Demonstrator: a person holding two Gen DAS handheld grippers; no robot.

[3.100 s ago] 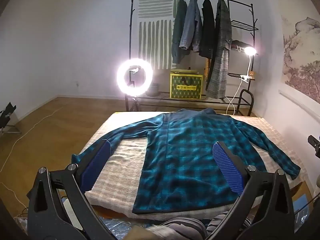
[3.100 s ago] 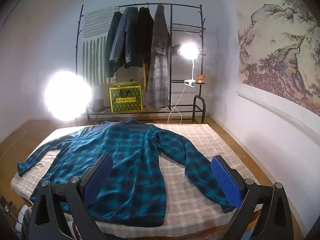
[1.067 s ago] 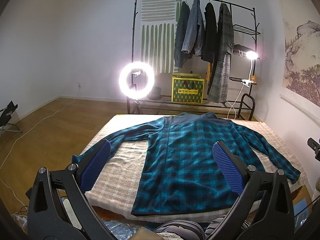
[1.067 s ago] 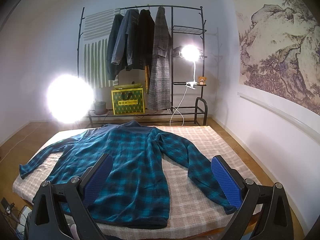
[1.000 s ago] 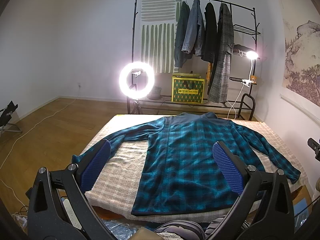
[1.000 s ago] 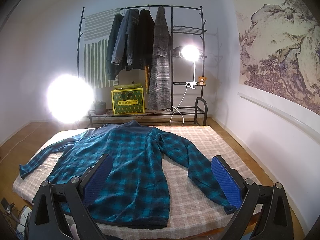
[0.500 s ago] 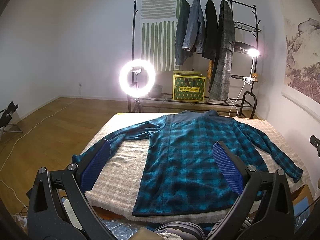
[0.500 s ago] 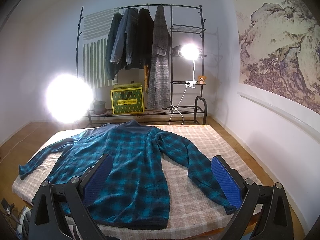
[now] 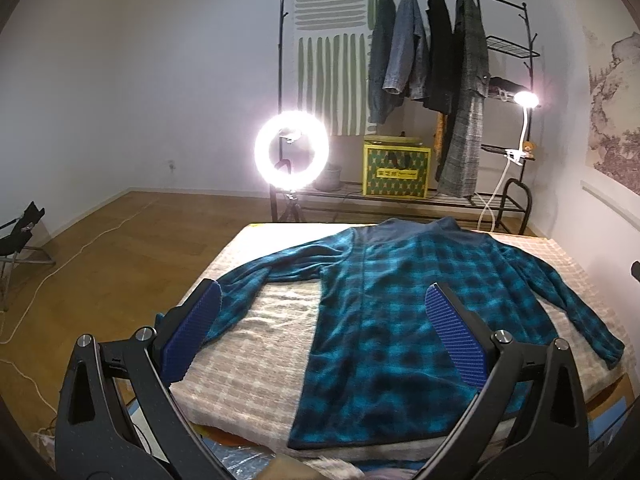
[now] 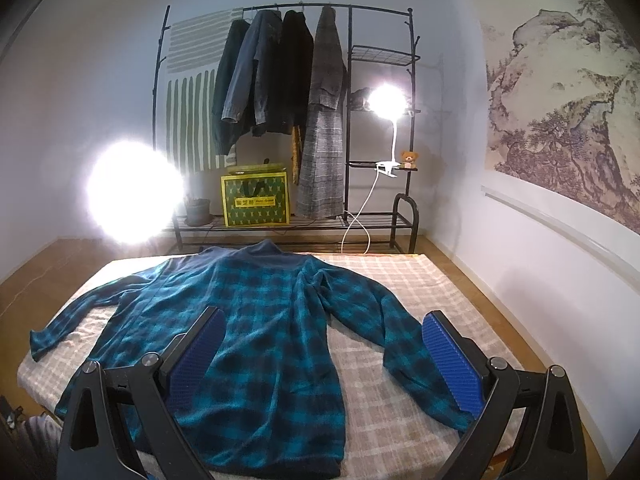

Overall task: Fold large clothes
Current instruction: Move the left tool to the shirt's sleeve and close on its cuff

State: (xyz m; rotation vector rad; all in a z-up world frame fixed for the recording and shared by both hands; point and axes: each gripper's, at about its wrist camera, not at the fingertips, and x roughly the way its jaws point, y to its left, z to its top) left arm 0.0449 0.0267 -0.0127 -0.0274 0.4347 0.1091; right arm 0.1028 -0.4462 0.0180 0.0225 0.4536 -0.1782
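Bed (image 9: 256, 344): plaid shirt (image 9: 392, 320) flat beyond both spread tools (image 9: 320, 336) (image 10: 320, 354).

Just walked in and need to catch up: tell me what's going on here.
A person holds a pair of tongs in each hand over a bed, set to fold a large teal plaid shirt. The shirt lies flat with both sleeves spread out, not yet folded. The left tongs and right tongs are both open, hanging above the near hem and gripping nothing. Behind the bed stand a clothes rack and a lit ring light.
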